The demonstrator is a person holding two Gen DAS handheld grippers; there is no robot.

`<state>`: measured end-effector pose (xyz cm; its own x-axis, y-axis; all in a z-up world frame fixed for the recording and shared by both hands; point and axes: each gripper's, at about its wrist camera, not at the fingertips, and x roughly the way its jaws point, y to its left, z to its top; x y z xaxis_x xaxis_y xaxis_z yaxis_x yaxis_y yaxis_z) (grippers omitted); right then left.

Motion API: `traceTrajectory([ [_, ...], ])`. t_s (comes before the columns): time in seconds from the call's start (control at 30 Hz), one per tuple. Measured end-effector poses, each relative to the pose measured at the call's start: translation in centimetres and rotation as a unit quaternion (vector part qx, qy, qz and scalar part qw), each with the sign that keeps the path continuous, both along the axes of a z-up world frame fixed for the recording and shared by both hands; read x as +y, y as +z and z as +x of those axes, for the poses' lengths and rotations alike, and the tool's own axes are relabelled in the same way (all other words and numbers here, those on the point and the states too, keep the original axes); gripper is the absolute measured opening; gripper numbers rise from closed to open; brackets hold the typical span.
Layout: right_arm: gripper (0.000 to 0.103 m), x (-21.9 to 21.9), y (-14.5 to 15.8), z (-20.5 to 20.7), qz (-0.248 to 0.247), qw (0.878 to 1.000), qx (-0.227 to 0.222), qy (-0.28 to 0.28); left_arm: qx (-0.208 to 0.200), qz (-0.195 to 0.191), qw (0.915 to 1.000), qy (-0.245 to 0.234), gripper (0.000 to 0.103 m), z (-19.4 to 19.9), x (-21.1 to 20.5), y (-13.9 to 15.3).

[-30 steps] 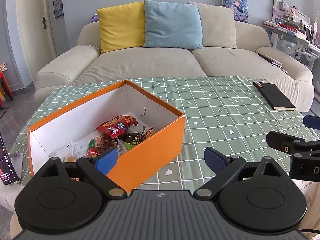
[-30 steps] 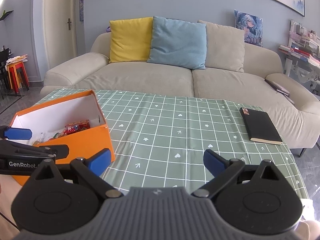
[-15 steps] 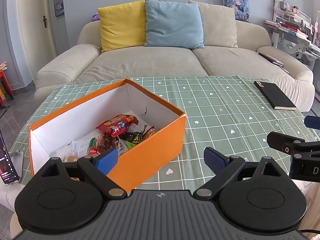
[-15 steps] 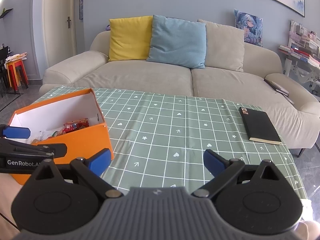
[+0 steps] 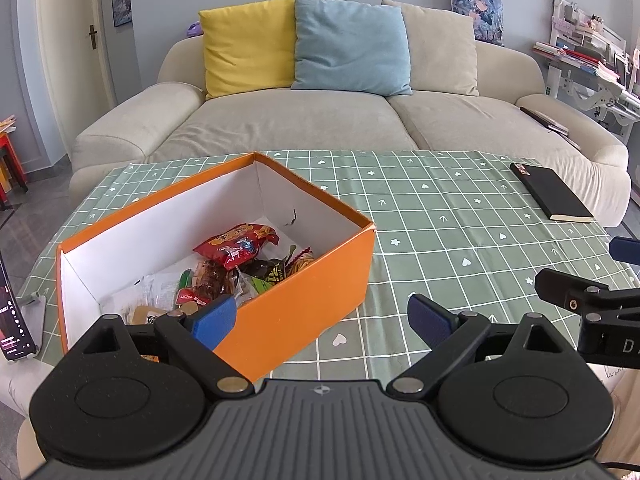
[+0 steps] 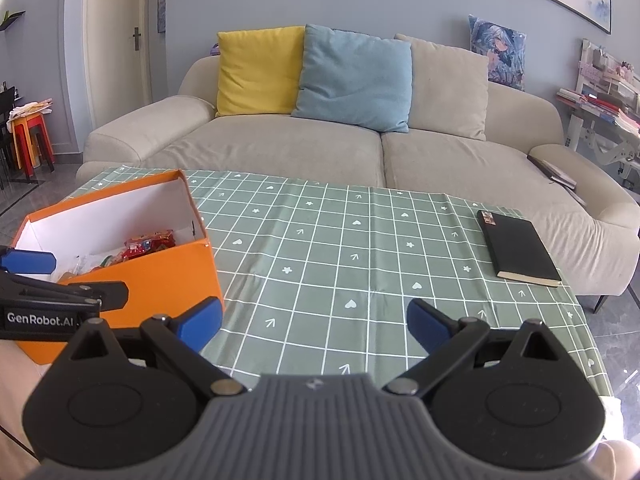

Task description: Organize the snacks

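The snack packets [image 5: 236,264] lie heaped in the orange box [image 5: 304,292] at centre left of the left wrist view, on the green-checked worktop [image 5: 460,216]. They look light, soft and crinkly, probably slippery on their glossy film; the red packet [image 5: 234,246] on top is best pinched at a flat sealed edge, gently, since the contents may crush. The left gripper [image 5: 322,318] and right gripper [image 6: 314,318] both hold their fingers wide, empty.

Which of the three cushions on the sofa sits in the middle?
The blue cushion. The yellow cushion leans to its left and the beige cushion to its right, matching the sofa.
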<state>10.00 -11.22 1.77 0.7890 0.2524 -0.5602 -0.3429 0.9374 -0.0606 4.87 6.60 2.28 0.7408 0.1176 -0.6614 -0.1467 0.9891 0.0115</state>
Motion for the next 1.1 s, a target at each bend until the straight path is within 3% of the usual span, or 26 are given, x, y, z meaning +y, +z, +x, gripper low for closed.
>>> traceTrajectory([
  [1.1,0.096,0.04,-0.52,0.02,-0.008,1.000,0.005,0.001,-0.003,0.015,0.9998,0.014,0.103,-0.12,-0.19,0.21],
])
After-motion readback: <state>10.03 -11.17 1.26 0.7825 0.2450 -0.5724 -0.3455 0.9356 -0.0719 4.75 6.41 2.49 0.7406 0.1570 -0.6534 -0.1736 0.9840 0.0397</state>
